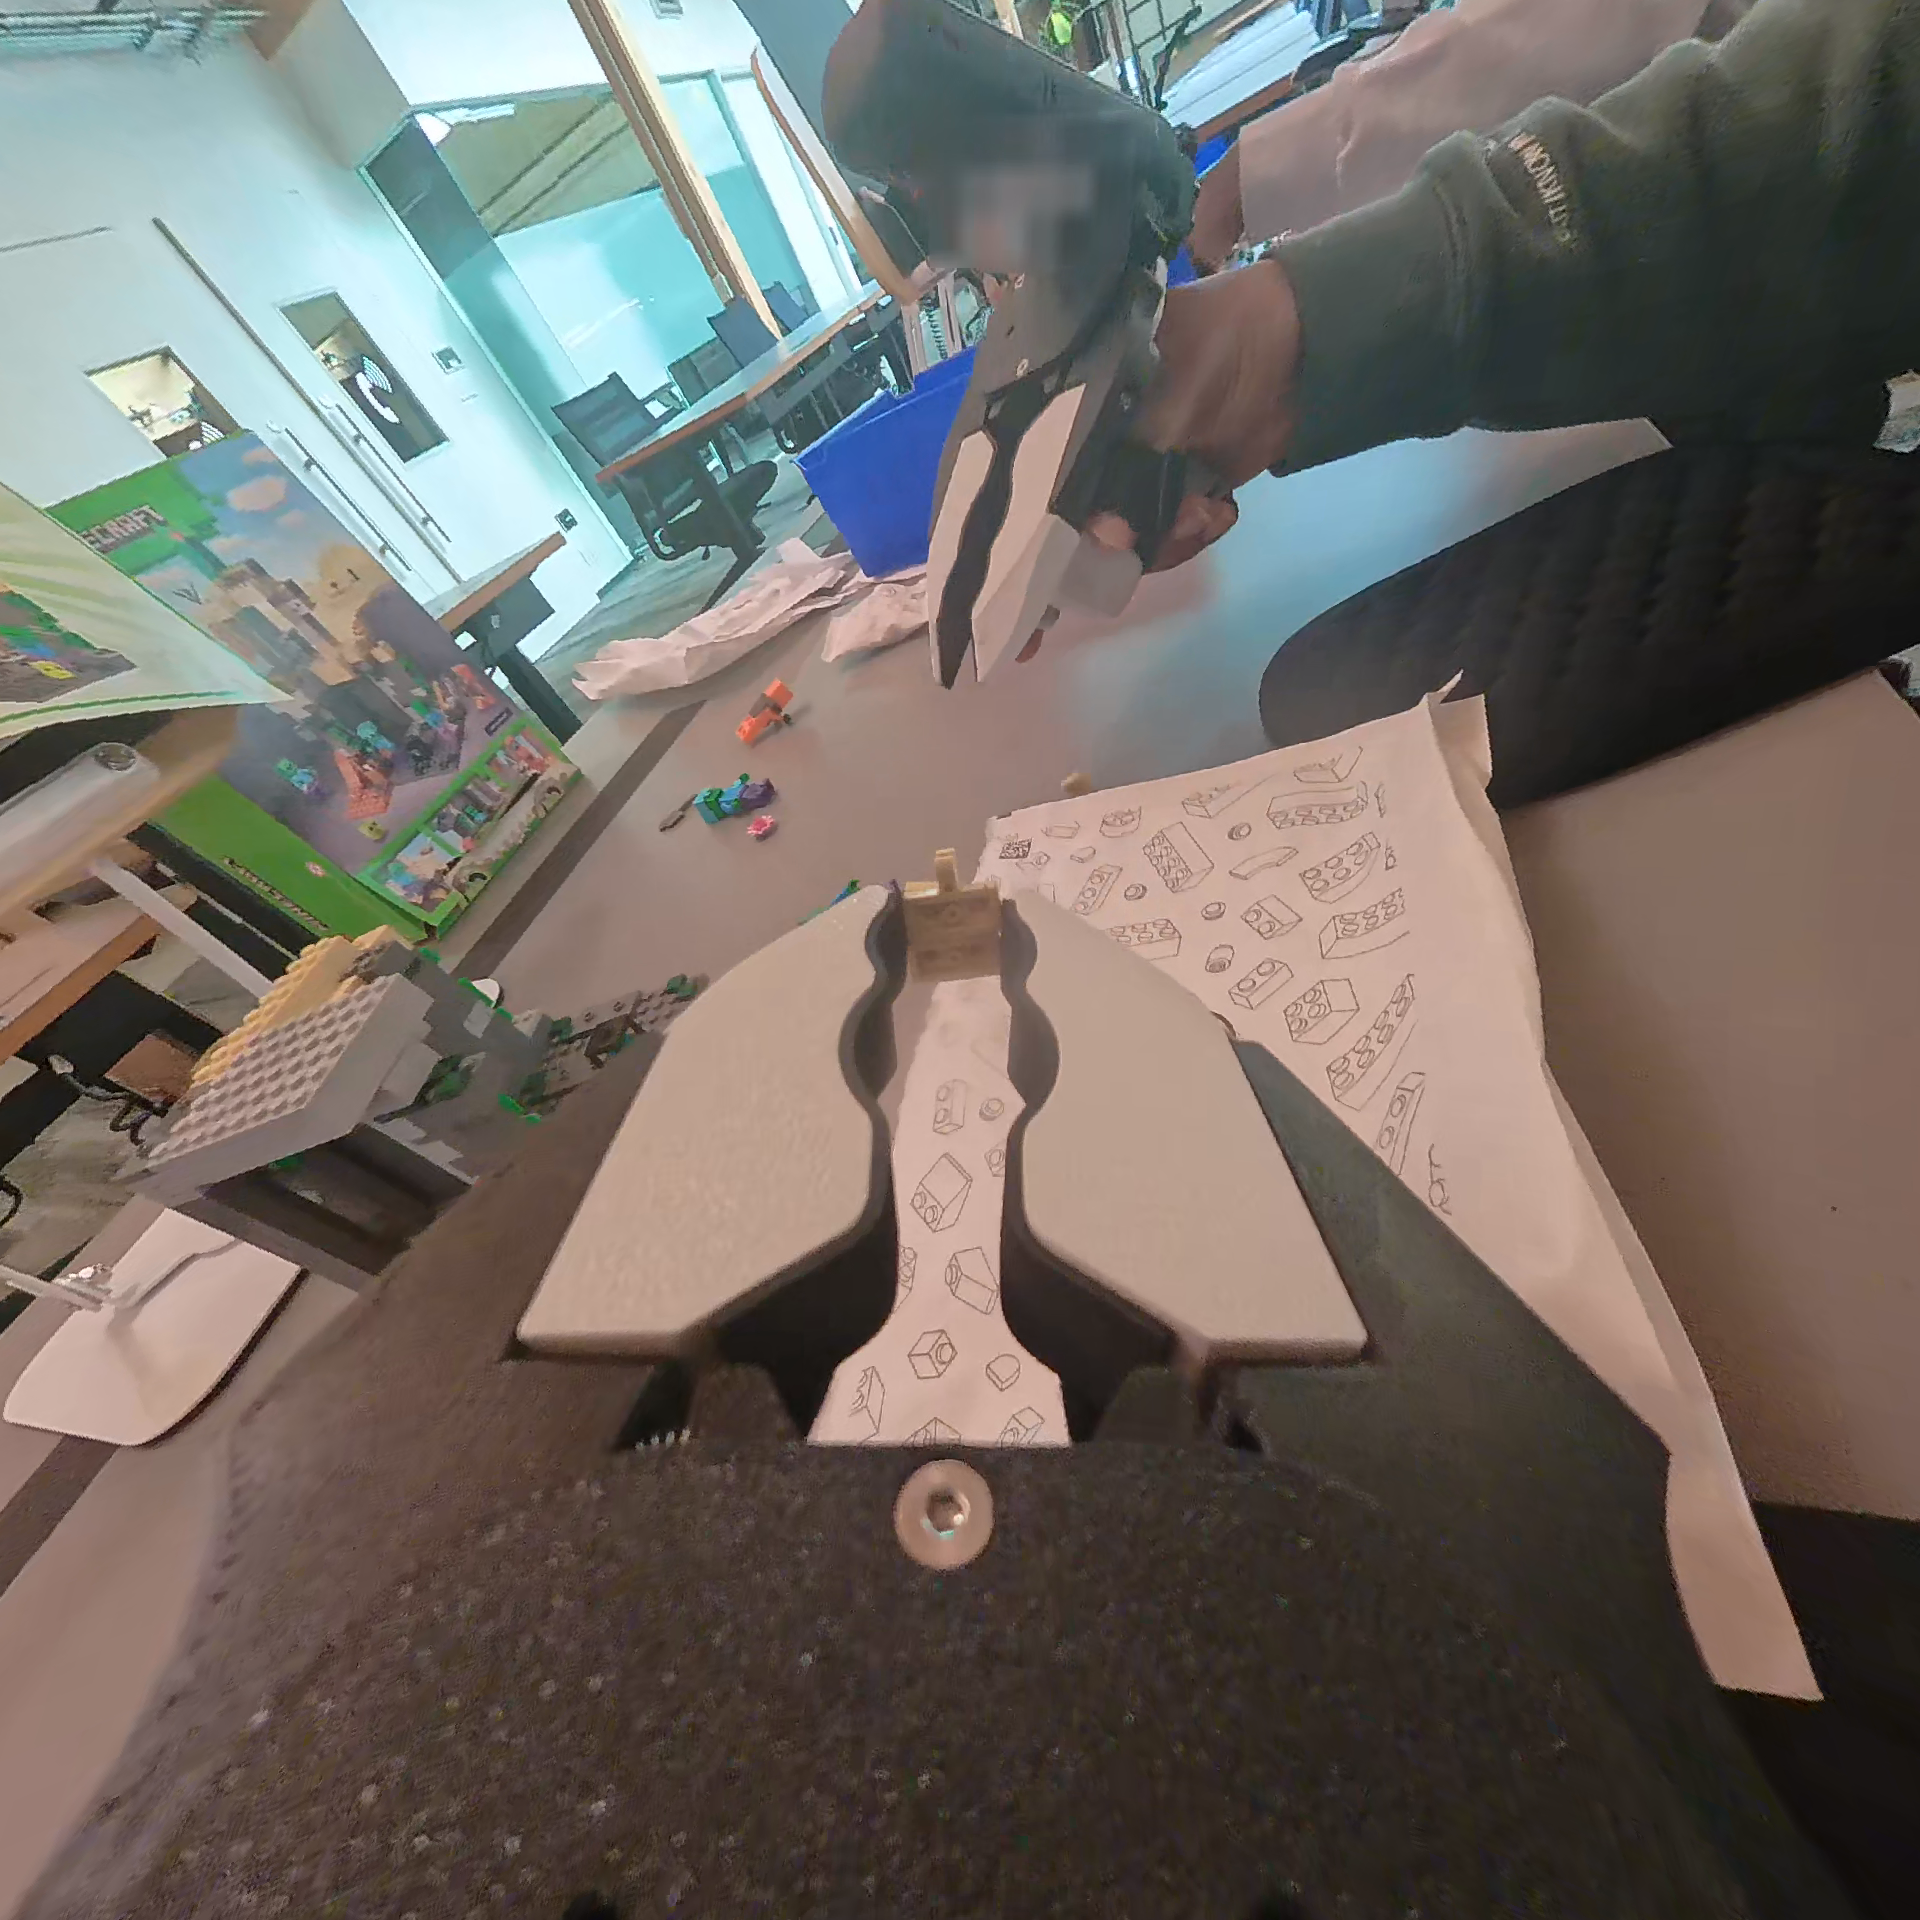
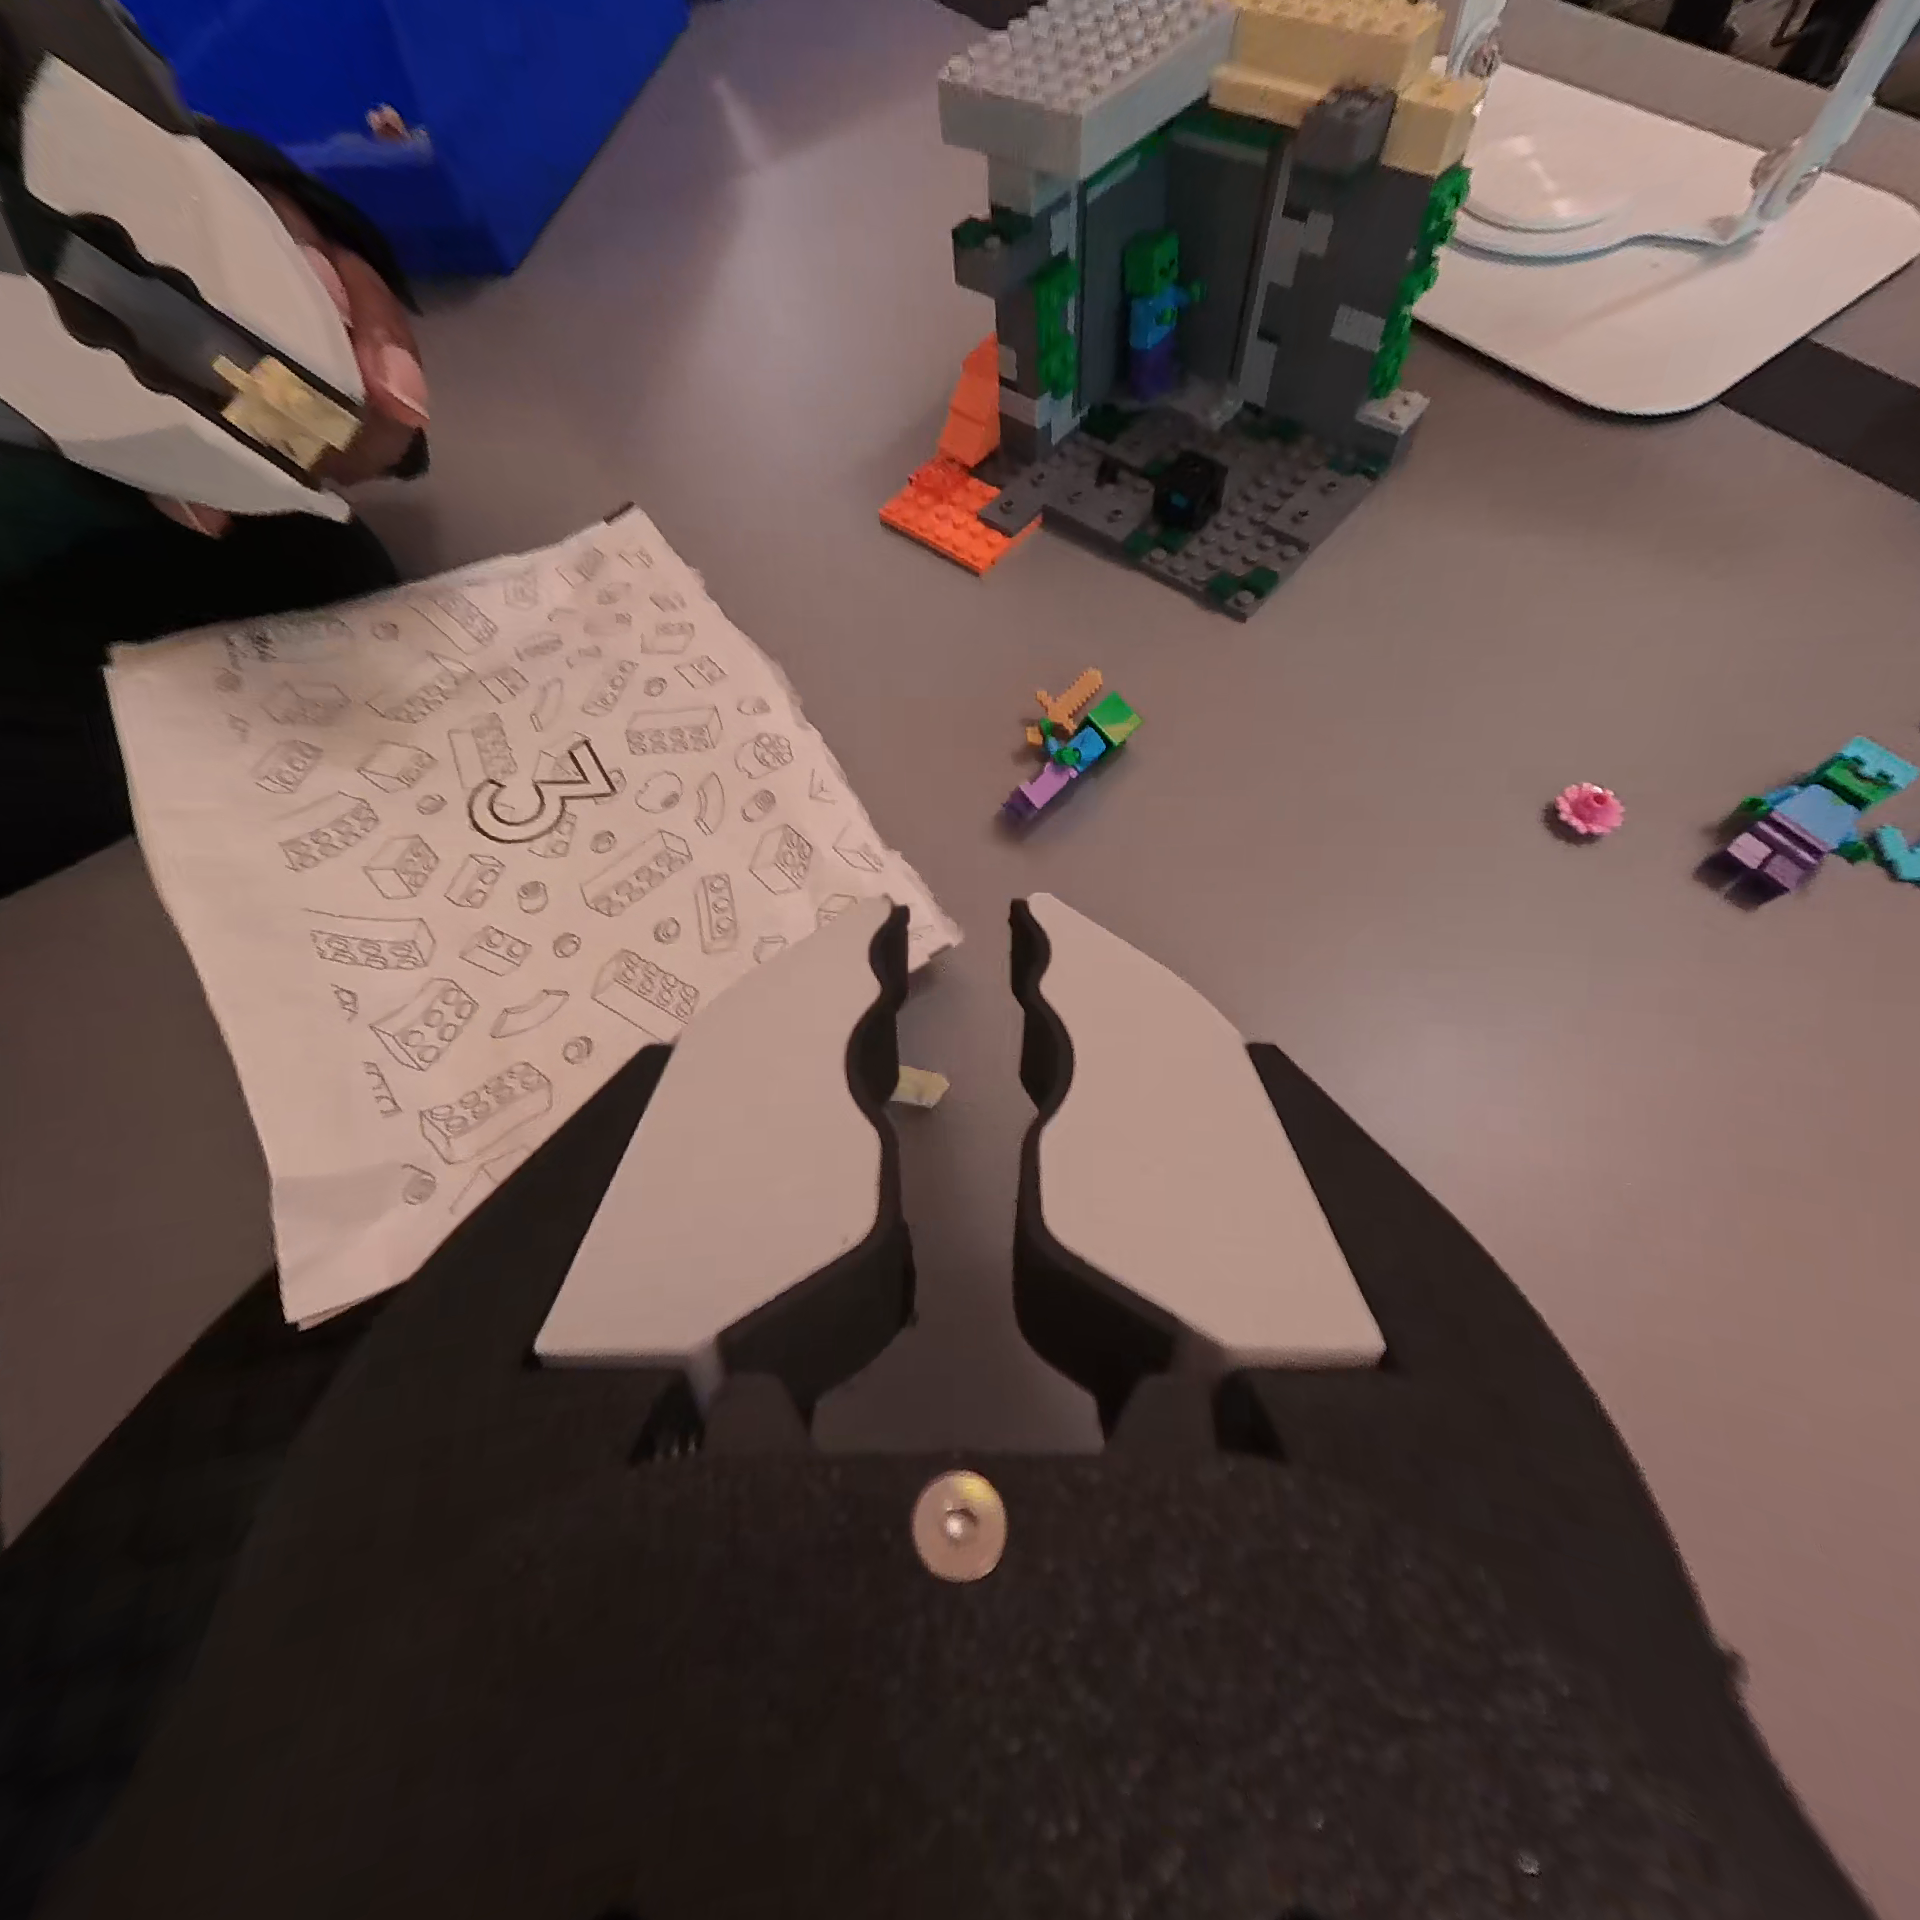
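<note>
My left gripper (image 1: 948, 902) is shut on a small tan brick piece (image 1: 948, 940) at its fingertips and holds it above a white paper bag printed with brick drawings (image 1: 1299, 935). The right wrist view shows the left gripper at top left with the tan piece (image 2: 286, 416) in it. My right gripper (image 2: 956, 914) is open and empty over the grey table by the corner of the paper bag (image 2: 468, 831). A tiny tan piece (image 2: 920, 1091) lies on the table between its fingers. The right gripper (image 1: 966, 665) also shows in the left wrist view, held by a hand.
A grey, tan and green brick building (image 2: 1195, 312) stands on the table ahead. Block figures (image 2: 1075, 738) (image 2: 1797, 821) and a pink flower piece (image 2: 1587, 807) lie near it. A blue bin (image 2: 416, 125), a white stand base (image 2: 1662, 260) and a set box (image 1: 364, 675) border the table. Left tips to right tips: about 15 cm.
</note>
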The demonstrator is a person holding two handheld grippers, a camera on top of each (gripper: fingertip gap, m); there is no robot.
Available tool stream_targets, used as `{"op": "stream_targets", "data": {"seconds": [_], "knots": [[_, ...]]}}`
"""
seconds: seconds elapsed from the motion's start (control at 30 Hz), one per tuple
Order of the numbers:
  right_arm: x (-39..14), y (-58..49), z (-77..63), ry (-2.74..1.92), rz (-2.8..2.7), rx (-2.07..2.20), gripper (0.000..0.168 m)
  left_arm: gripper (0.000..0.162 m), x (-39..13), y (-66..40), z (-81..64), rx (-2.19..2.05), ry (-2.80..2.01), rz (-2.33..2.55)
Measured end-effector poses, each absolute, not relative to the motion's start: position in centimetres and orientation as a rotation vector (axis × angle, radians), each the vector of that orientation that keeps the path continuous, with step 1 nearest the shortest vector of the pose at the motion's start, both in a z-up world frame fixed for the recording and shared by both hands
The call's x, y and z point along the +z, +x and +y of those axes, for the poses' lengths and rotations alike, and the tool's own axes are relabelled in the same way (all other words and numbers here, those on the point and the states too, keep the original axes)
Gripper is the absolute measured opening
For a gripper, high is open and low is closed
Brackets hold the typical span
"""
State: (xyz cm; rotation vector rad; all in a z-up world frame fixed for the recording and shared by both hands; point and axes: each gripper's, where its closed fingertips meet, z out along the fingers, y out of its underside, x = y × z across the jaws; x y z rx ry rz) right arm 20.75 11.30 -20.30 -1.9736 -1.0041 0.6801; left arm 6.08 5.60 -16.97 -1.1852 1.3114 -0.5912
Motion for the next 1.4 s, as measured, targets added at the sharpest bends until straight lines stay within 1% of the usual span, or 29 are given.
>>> {"op": "stream_targets", "data": {"seconds": [0.2,0.4,0.53,0.67,0.87,1.03,1.13,1.17,1.2,1.3,1.4], "knots": [[-18.9,17.9,9.7,-1.933,-1.008,0.852,0.022,0.017,-16.5,6.2,5.3,-0.602,-1.157,1.304],[-15.5,9.3,3.4,-1.757,-1.016,1.457,0.029,0.017,-16.1,6.8,4.1,-0.563,-1.055,1.337],[-14.5,6.7,2.2,-1.718,-0.964,1.696,0.033,0.017,-15.4,7.0,3.6,-0.477,-0.965,1.333],[-13.6,5.7,2.1,-1.676,-0.899,1.893,0.032,0.017,-14.5,7.1,3.0,-0.402,-0.879,1.318],[-13.7,5.1,2.1,-1.680,-0.841,2.045,0.029,0.017,-14.5,7.1,2.7,-0.332,-0.831,1.329],[-14.1,4.9,2.1,-1.697,-0.814,2.093,0.022,0.017,-14.7,7.2,2.7,-0.295,-0.813,1.342],[-14.4,5.1,2.4,-1.703,-0.830,2.048,0.020,0.017,-15.1,7.2,2.9,-0.304,-0.839,1.350],[-14.4,5.3,2.4,-1.692,-0.847,2.026,0.016,0.017,-15.3,7.2,3.1,-0.326,-0.865,1.350],[-14.2,5.6,2.6,-1.679,-0.862,2.004,0.016,0.017,-15.3,7.1,3.3,-0.351,-0.894,1.338],[-14.5,6.5,2.9,-1.668,-1.001,1.766,0.016,0.018,-15.0,6.7,3.5,-0.524,-0.994,1.307],[-14.2,6.9,2.9,-1.591,-1.105,1.552,0.016,0.014,-14.8,6.7,3.8,-0.745,-1.145,1.254]]}}
